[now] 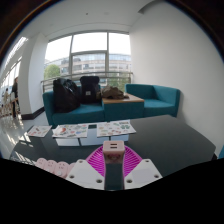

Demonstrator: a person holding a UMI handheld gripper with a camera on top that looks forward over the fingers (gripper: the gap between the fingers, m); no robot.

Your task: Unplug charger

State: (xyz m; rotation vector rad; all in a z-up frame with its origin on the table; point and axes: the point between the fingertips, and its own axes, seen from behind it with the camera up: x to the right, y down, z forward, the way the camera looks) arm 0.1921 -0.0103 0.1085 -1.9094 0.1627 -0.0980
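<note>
A small pinkish-tan charger block (pixel 113 146) with two small dark holes in its front face stands between my fingers. My gripper (pixel 113 152) is shut on it, and the magenta pads (pixel 96 160) press on it from both sides. A dark body (pixel 113 176) runs down below the block between the fingers. The charger is held over a dark glossy table (pixel 160 138). Its plug side is hidden.
A pale strip with round pinkish spots (pixel 50 166) lies just left of the fingers. Papers (pixel 88 130) lie on the table beyond them. Further off are a teal sofa (pixel 150 98) with dark bags (pixel 78 92), a wooden side table (pixel 122 98) and large windows.
</note>
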